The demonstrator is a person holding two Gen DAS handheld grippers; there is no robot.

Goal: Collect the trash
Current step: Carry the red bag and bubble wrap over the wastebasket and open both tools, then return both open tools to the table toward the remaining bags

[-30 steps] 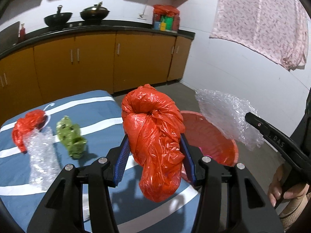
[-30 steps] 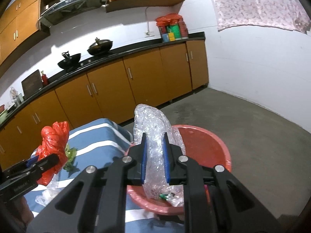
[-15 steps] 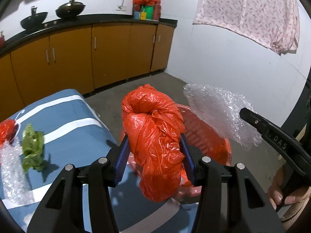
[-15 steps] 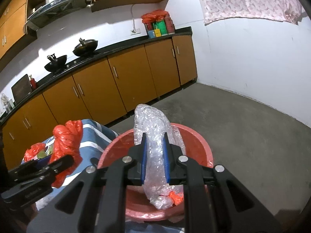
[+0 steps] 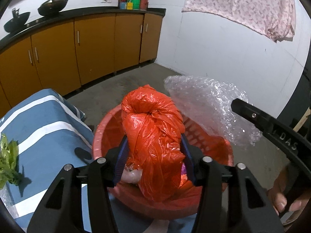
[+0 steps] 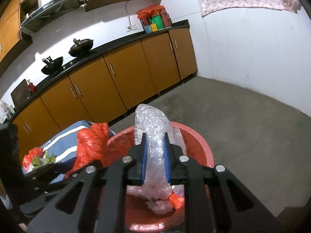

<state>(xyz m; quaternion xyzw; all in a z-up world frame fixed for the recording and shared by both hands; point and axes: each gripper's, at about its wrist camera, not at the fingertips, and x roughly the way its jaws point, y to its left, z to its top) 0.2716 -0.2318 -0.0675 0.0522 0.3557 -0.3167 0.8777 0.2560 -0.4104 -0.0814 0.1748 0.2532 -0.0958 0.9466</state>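
The blue worktop with white stripes (image 5: 38,128) carries what is left to gather: a crumpled green leafy wrapper (image 5: 7,161) near its edge and, in the right wrist view, a small red plastic scrap (image 6: 32,155) beside it. The round red plastic basin (image 5: 105,134) sits just past the worktop's edge, low enough for trash to drop straight in, and already has clear and red scraps at its bottom. Both hands hang over it for that reason. The knotted red plastic bag (image 5: 153,136) sits between the blue pads of the left gripper (image 5: 154,155), whose jaws are opening, so the bag looks about to fall into the basin. The crumpled clear bubble wrap (image 6: 153,136) stands in the right gripper (image 6: 155,155); those jaws are opening too, though the pads touch the wrap
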